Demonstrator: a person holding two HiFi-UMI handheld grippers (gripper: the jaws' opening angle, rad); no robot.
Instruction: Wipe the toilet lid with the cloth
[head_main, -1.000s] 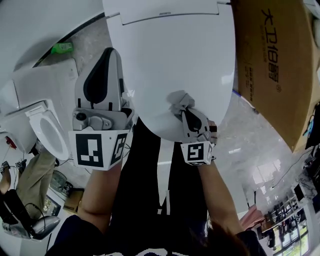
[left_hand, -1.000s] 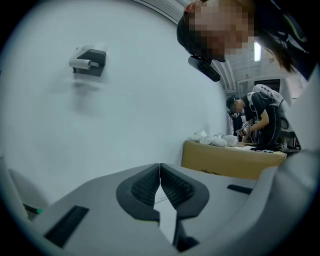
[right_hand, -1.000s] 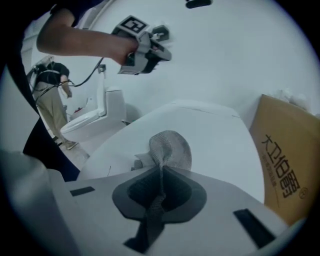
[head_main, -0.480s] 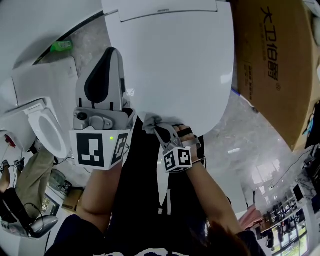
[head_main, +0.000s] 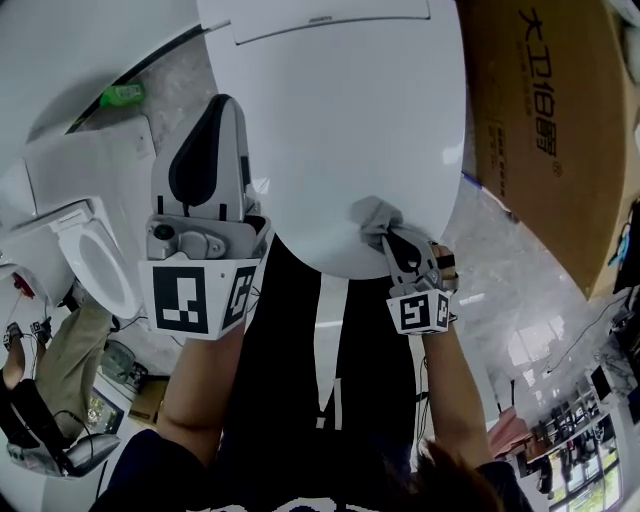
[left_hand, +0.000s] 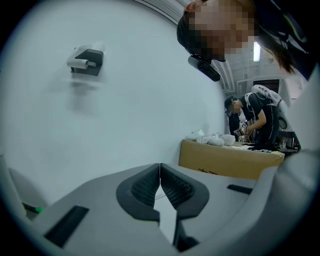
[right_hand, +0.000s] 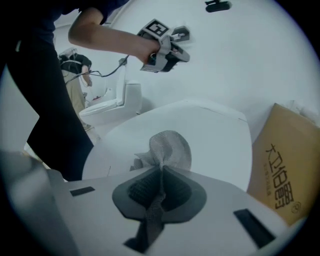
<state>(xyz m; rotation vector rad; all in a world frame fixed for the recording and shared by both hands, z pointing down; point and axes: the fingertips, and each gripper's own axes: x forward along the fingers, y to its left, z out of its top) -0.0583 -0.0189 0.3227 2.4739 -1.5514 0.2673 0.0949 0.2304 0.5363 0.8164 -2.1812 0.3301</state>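
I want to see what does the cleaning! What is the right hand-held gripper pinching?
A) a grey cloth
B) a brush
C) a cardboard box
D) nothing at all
A: in the right gripper view, the right hand-held gripper has its jaws closed on the grey cloth, which bunches out in front of them onto the white toilet lid.

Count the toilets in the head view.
2. One at centre, the cloth on its lid; another toilet at far left. Others may be hidden.
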